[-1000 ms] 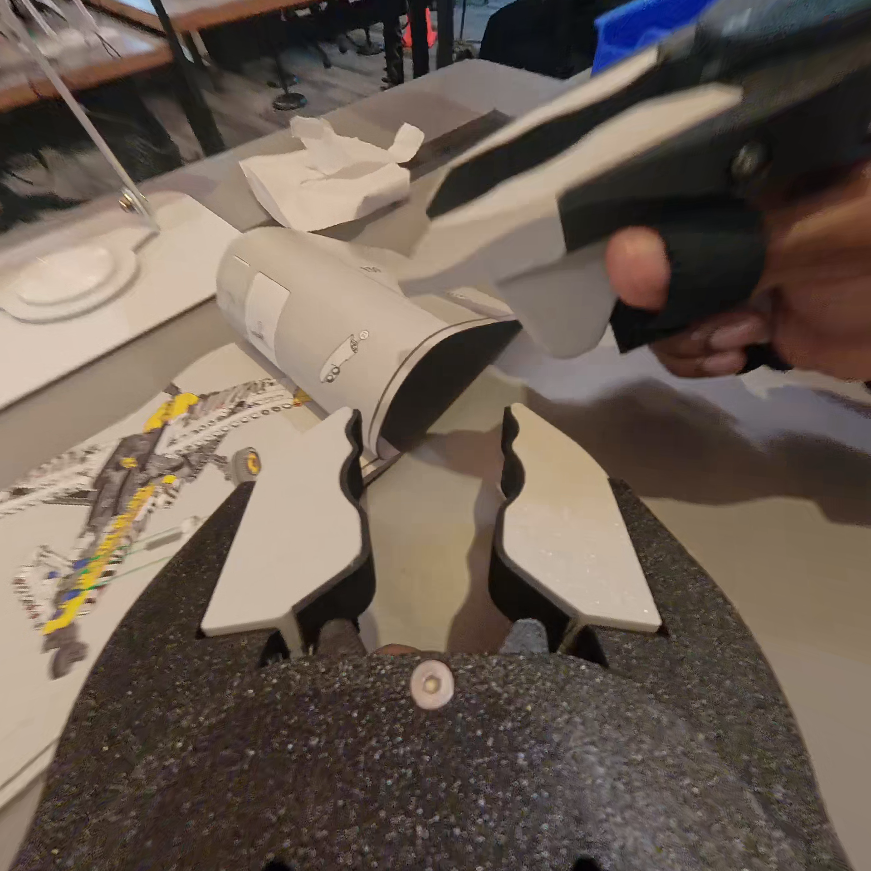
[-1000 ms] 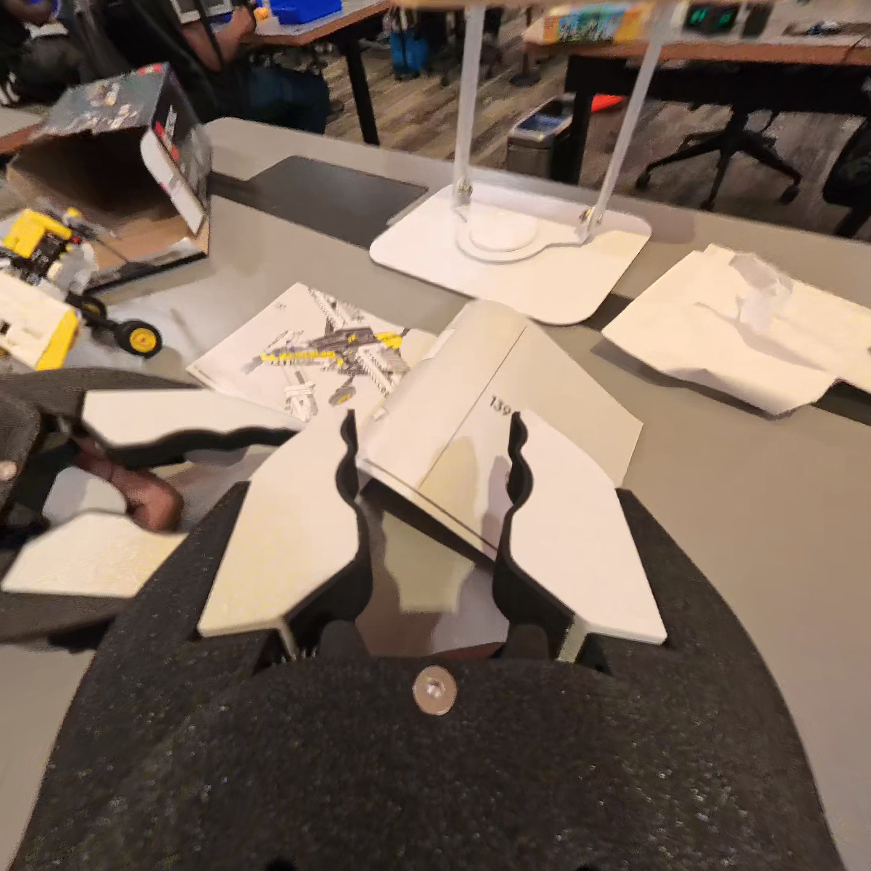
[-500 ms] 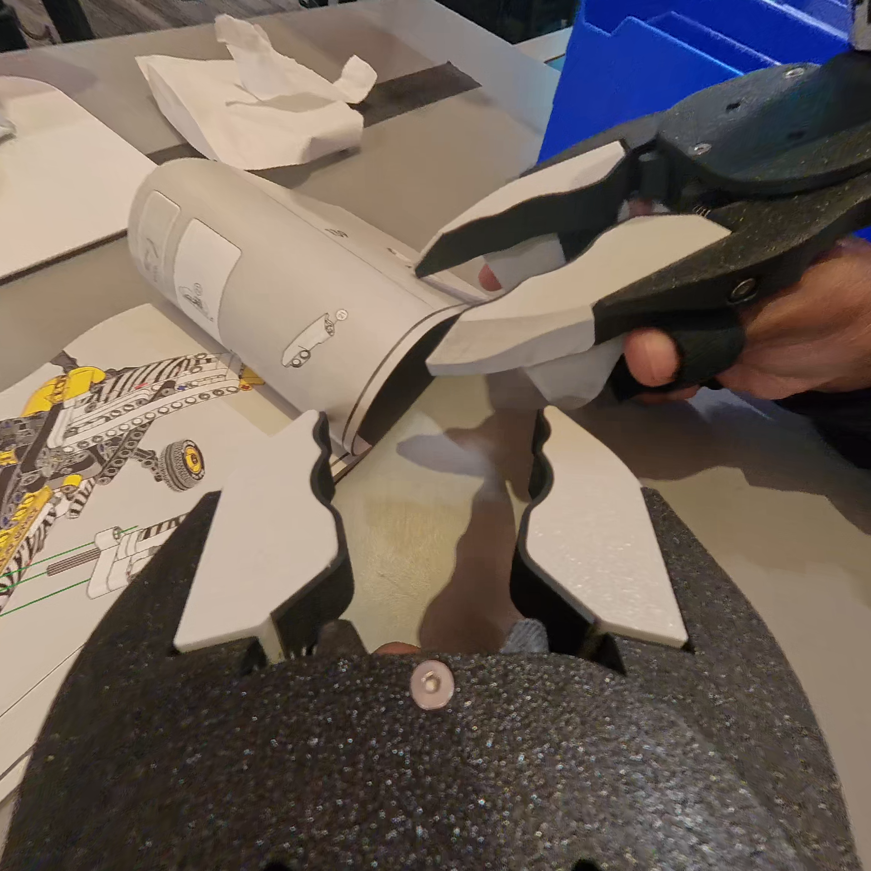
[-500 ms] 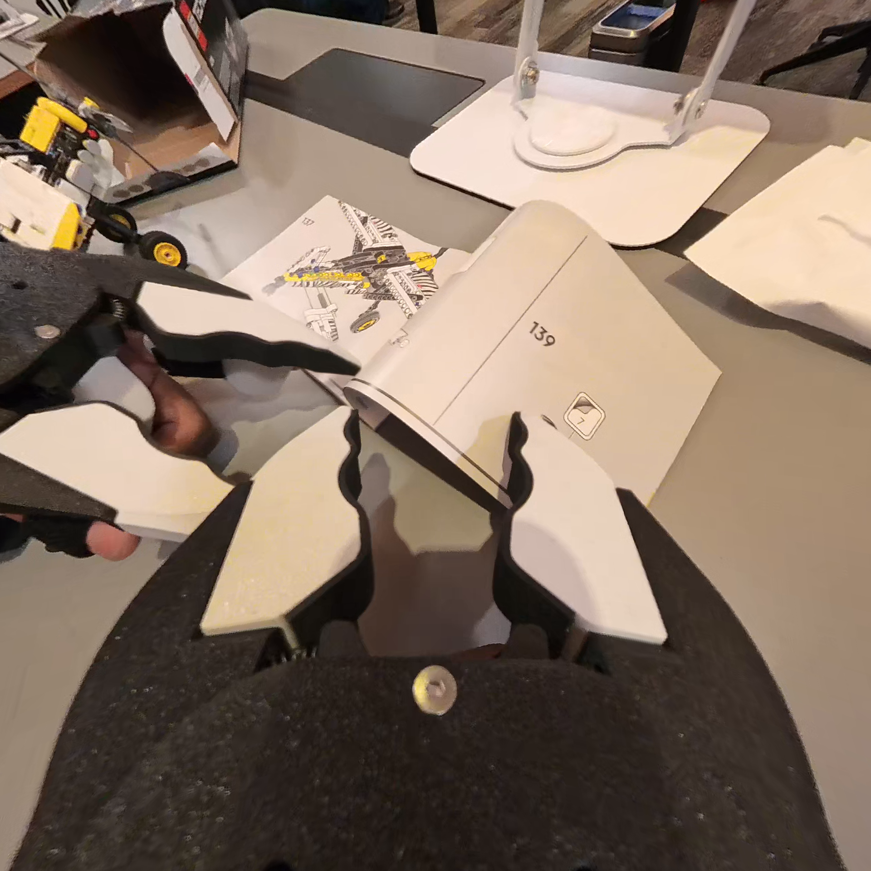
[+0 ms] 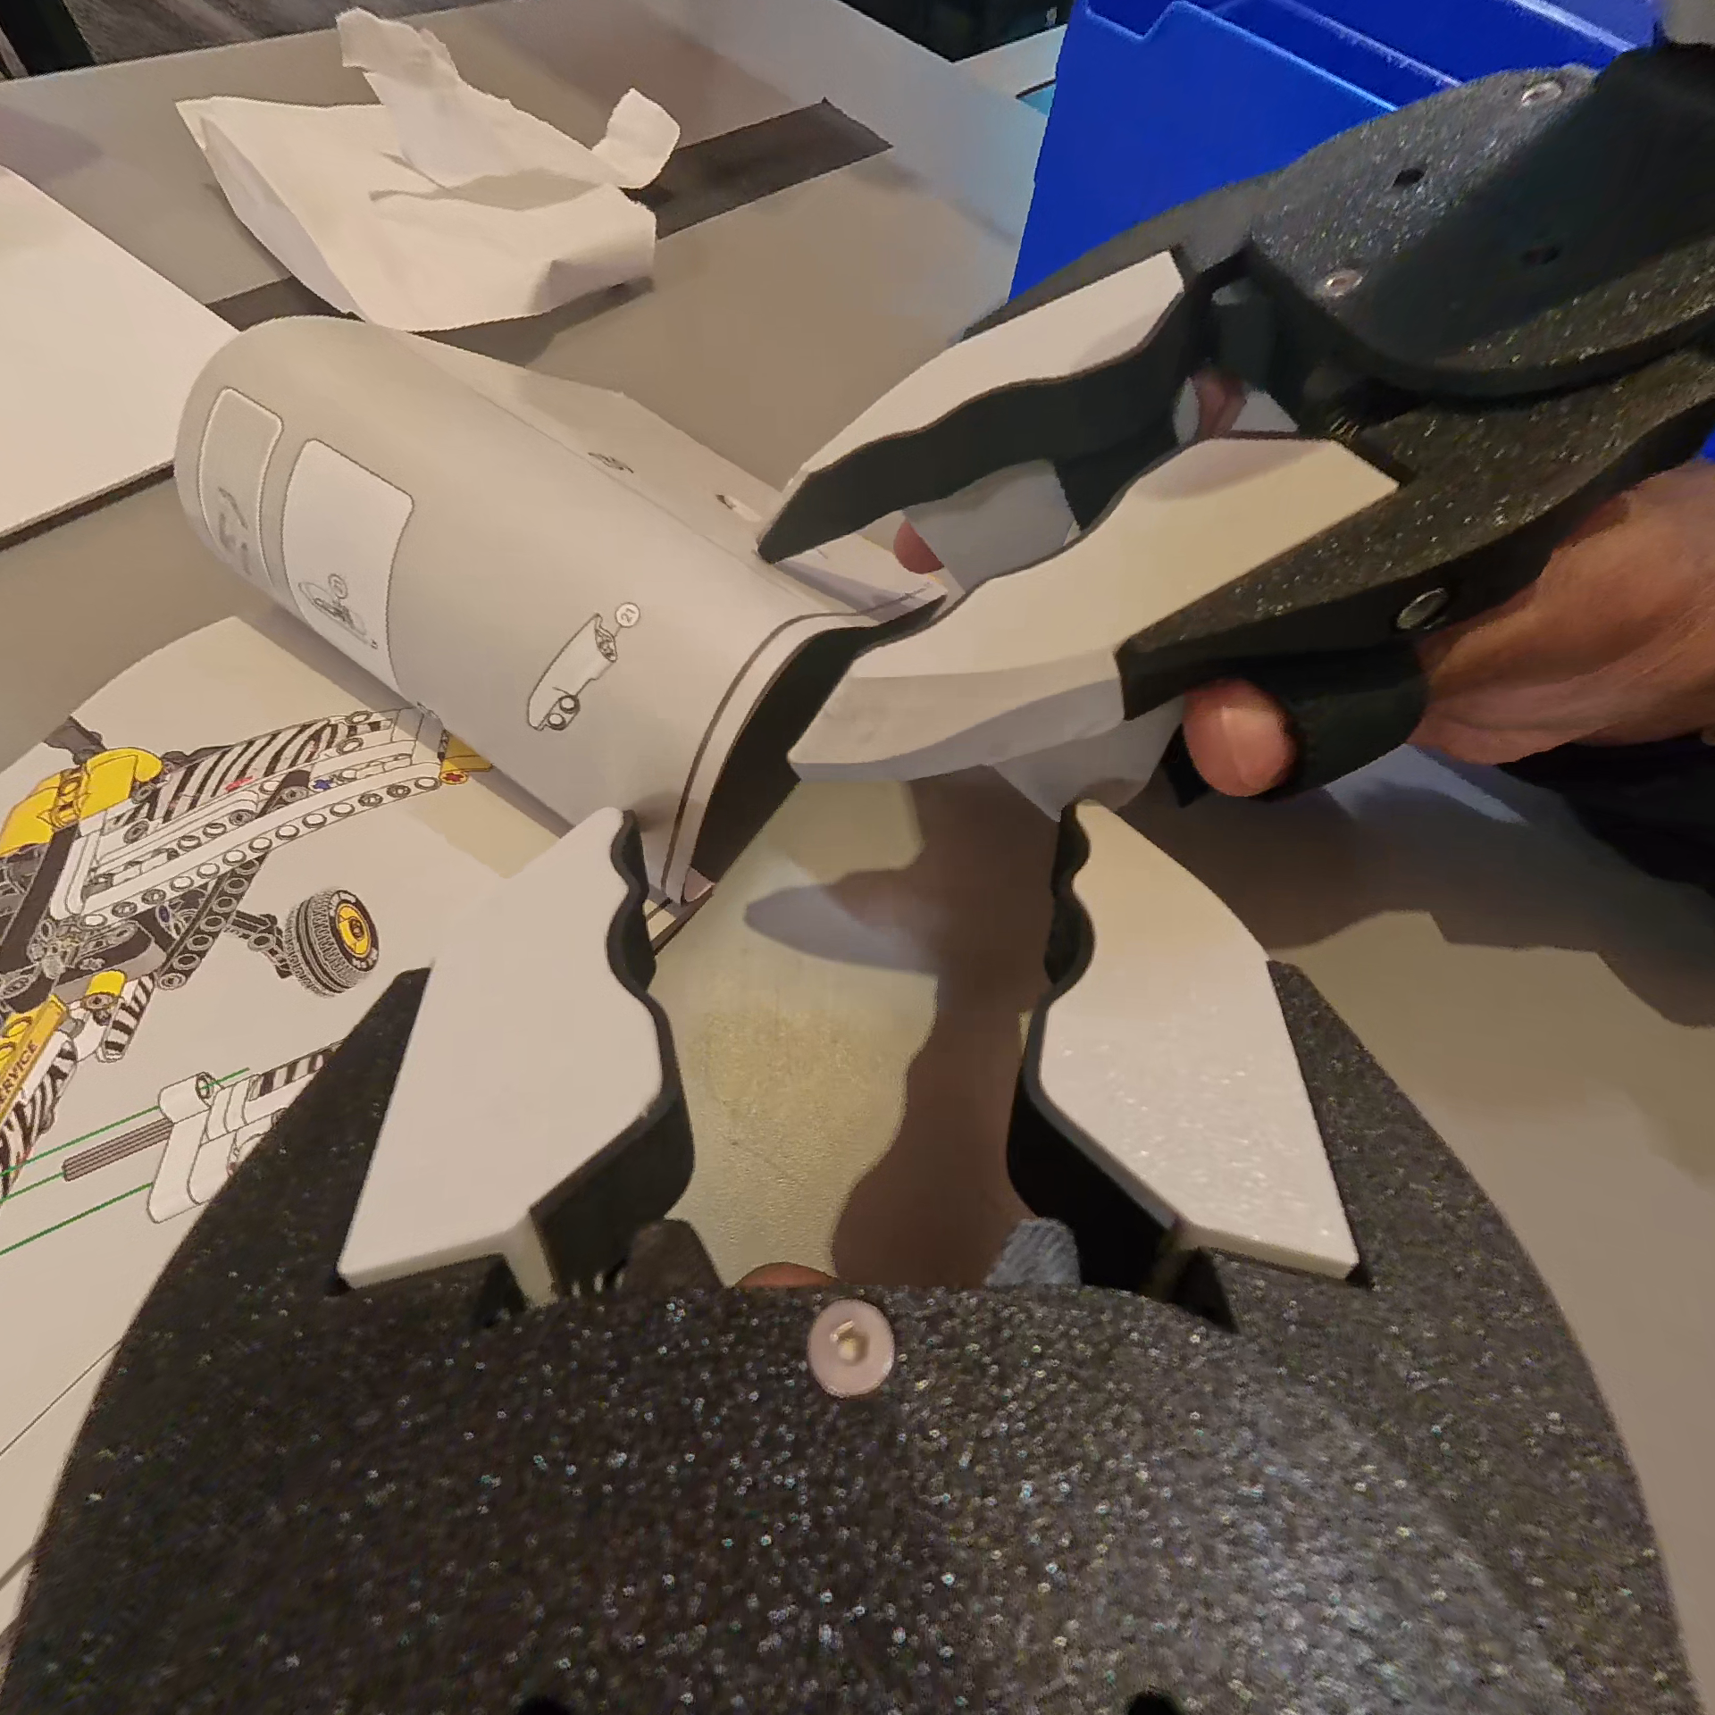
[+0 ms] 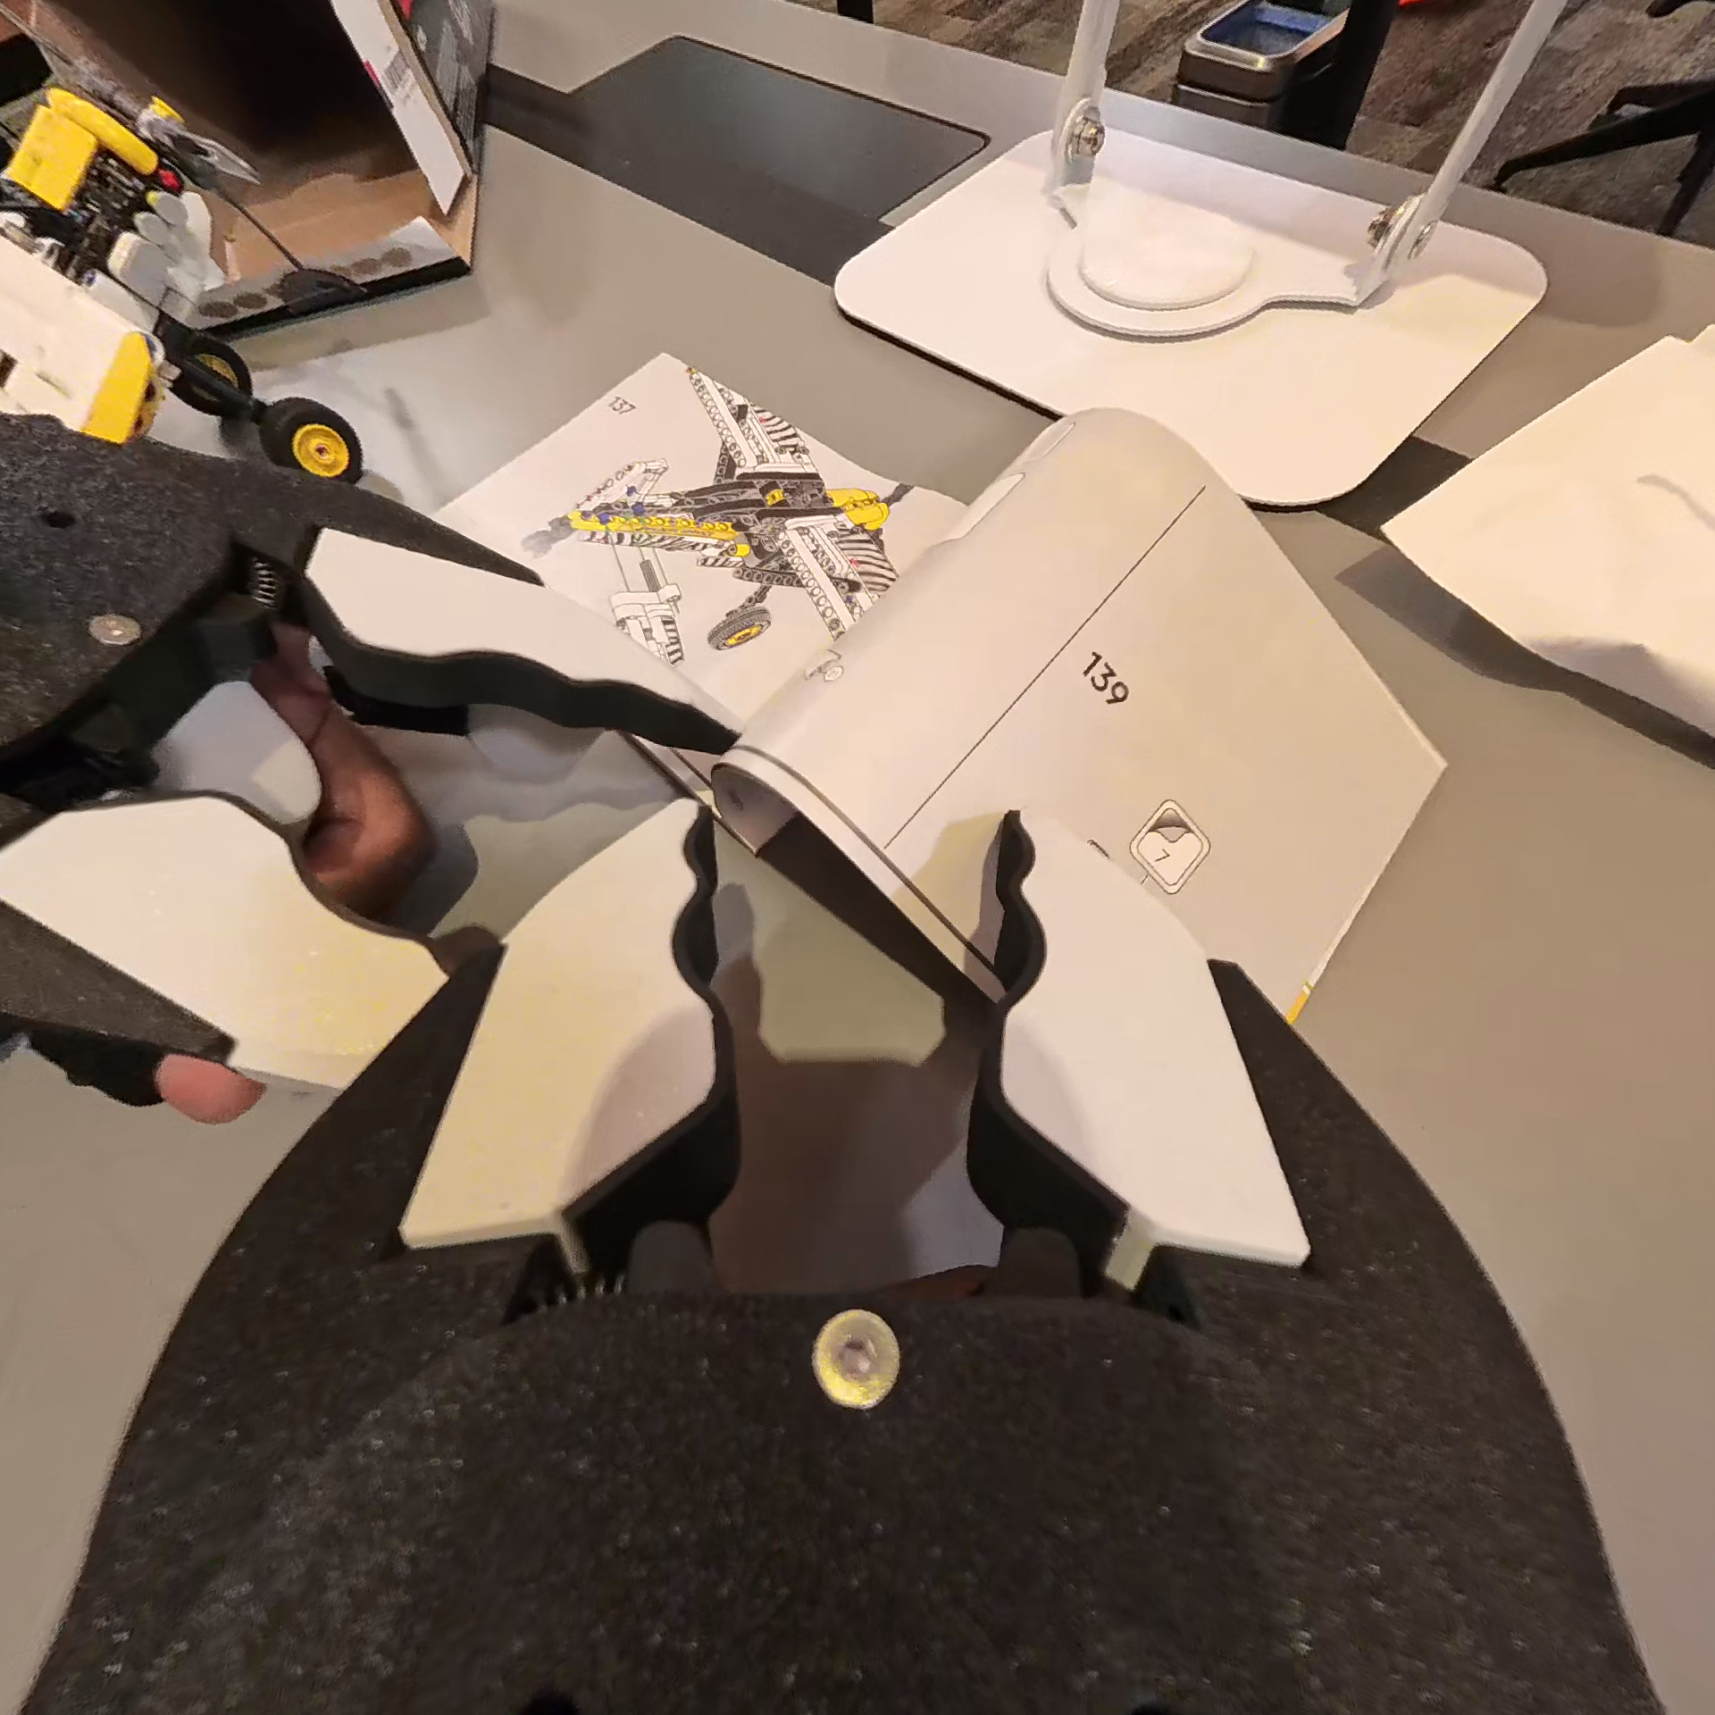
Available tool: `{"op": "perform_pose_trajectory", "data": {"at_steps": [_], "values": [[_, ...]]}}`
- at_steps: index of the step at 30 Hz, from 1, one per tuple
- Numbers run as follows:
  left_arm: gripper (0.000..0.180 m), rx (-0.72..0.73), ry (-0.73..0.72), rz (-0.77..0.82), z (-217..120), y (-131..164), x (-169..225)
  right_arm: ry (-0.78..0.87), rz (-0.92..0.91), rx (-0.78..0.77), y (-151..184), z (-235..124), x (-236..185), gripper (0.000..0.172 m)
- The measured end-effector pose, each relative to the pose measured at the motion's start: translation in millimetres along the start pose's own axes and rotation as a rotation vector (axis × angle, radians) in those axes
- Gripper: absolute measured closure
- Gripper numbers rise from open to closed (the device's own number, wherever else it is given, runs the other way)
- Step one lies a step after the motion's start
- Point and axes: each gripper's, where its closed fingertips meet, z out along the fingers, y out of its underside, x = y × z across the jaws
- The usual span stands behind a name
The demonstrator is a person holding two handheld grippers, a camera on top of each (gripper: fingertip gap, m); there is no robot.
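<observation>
Left gripper wide open, holding nothing, beside the curled page of the open booklet on the desk. Right gripper part-open around the page edge, pads not pressing. Lift gently to avoid creasing.

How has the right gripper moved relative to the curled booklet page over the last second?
Yes. In the left wrist view, the right gripper has lowered; its fingers now straddle the curled page's lifted edge.

The open instruction booklet bears printed page numbers and small numbered part symbols. The cardboard box beyond the booklet carries a barcode label.
</observation>
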Motion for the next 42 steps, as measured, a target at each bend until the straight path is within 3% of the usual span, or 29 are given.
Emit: {"op": "perform_pose_trajectory", "data": {"at_steps": [22,27,32,42], "values": [[0.096,0.017,0.022,0.028,-3.3,-0.1,5.2,0.003,-0.12,0.043,-2.0,-3.9,-6.1,0.114],[0.097,0.031,0.027,0.023,-5.5,-1.1,5.2,0.088,-0.212,0.111,0.0,-16.8,7.9,0.109],[0.097,0.03,0.027,0.019,-5.6,-1.1,4.7,0.153,-0.18,0.096,11.7,-23.9,24.9,0.106],[0.098,0.024,0.021,0.021,-5.1,-0.4,4.1,0.118,-0.149,0.086,12.6,-22.3,24.4,0.108]]}}
